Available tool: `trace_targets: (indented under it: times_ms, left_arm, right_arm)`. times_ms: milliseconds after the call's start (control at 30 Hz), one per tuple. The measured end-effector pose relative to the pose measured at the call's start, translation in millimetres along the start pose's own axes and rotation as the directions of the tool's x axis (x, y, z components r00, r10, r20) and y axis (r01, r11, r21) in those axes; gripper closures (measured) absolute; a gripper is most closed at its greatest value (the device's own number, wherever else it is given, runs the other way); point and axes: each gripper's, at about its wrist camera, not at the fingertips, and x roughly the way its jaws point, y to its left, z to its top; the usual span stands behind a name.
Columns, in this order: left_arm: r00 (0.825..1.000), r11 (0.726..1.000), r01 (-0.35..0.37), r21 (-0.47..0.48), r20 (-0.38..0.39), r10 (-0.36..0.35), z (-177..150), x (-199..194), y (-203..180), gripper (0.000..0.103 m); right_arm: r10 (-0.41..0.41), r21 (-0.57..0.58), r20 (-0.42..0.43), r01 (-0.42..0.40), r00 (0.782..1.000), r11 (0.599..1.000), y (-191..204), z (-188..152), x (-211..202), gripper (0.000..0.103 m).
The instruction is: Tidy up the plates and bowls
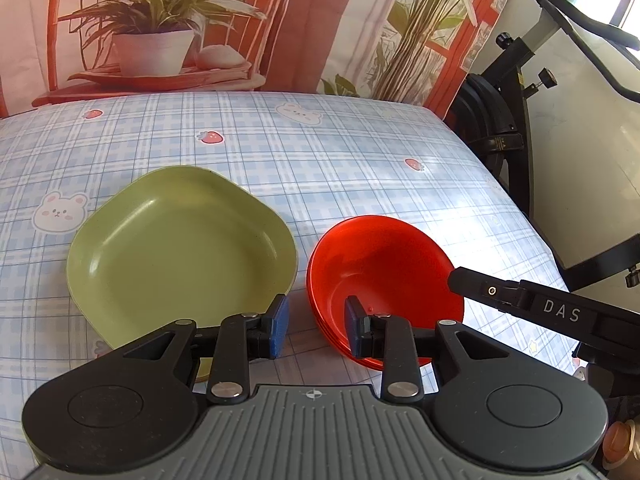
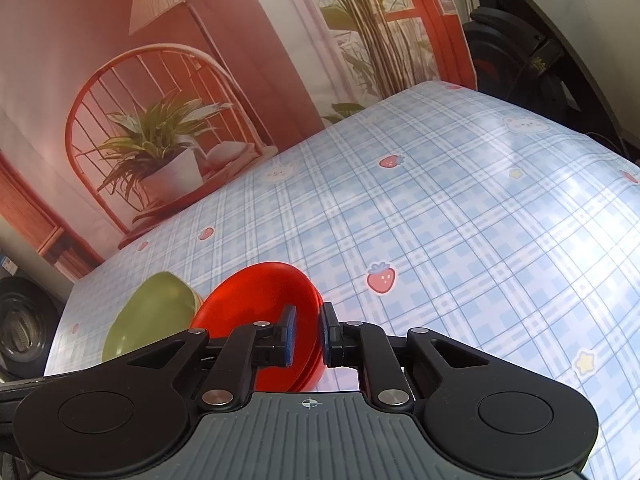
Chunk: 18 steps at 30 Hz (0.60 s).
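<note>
While the red bowl (image 2: 264, 300) is being clamped at its rim by the right gripper (image 2: 307, 332), just beside the green plate (image 1: 180, 248), the left gripper (image 1: 316, 320) is being held apart over both. Bare table (image 2: 460, 220) is lying toward its far edge.

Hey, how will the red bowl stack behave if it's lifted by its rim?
The red bowls look glossy, so probably slippery in the jaws. Nested layers show at the rim, so the lower ones may slip free. The right gripper straddles just one side, so the stack would likely tilt.
</note>
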Motion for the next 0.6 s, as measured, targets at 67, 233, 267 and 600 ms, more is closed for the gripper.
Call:
trace_targets:
  times_ms: [67,233,267,600]
  left_arm:
    - [1.0,1.0,-0.003,-0.007,0.0,0.003,0.2,0.0,0.5,0.071]
    - [1.0,1.0,-0.01,-0.017,0.001,0.01,0.0,-0.2,-0.2,0.071]
    - [1.0,1.0,-0.01,-0.018,0.002,0.01,-0.1,-0.2,-0.2,0.071]
    - [1.0,1.0,-0.006,-0.025,0.009,0.006,-1.2,0.8,-0.9,0.071]
  right_arm:
    - [-0.001,-0.003,0.002,0.001,1.0,1.0,0.7,1.0,0.0,0.089]
    - [-0.002,-0.011,0.01,0.002,1.0,1.0,1.6,2.2,-0.1,0.089]
    - [-0.003,-0.013,0.013,0.003,1.0,1.0,1.6,2.5,-0.1,0.088]
    - [-0.015,-0.007,-0.001,0.015,1.0,1.0,-3.7,1.5,8.5,0.087]
